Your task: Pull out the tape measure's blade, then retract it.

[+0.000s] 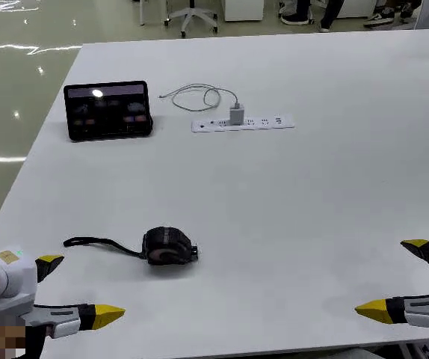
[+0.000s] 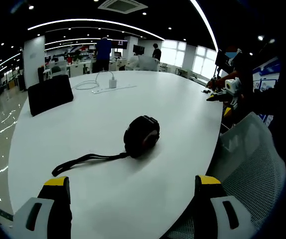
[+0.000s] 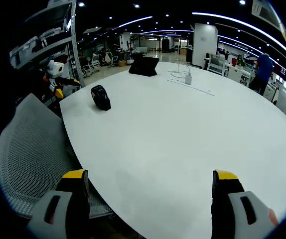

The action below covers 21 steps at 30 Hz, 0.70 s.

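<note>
On the near left of the worktop (image 1: 312, 194): the tape measure (image 1: 168, 245) rests untouched; its black wrist strap (image 1: 95, 243) trails off to the left; no blade shows drawn out
Left tool (image 1: 90, 286): at the near left edge, just near of the tape measure and apart from it; jaws spread wide, nothing between them
Right tool (image 1: 380, 275): at the near right edge, well apart from the tape measure; jaws wide too, holding nothing
Far side: a dark tablet (image 1: 108, 111) at far left; a power strip (image 1: 243, 123) to its right, well clear of the work
Step in hand: the approach, as I judge it; nothing grasped yet
How to do it well: close the left tool across the case's flat sides so it cannot roll; keep the strap out of the jaws; pinch the blade's hook squarely with the right tool, though its place is too small to tell here; draw straight along the worktop; let the blade return slowly, not snap
</note>
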Tool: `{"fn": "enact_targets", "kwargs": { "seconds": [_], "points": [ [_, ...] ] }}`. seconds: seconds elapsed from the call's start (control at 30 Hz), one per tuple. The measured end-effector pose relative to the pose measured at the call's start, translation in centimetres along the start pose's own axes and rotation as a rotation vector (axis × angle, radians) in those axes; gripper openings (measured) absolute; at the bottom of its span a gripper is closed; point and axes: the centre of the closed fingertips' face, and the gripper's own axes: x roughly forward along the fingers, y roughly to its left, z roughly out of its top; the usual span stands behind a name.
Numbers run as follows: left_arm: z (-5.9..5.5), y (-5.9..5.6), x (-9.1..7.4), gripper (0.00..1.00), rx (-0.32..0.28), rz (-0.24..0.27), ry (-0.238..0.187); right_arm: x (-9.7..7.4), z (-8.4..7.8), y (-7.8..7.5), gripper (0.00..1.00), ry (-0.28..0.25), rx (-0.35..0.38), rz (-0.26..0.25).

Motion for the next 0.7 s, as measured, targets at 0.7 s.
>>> {"fn": "enact_targets", "kwargs": {
  "seconds": [0.7],
  "points": [
    [5.1, 0.3, 3.1, 1.00, 0.185, -0.081, 0.029, 2.7, 2.8, 0.1, 1.00, -0.024, -0.054, 0.053]
  ]
}}
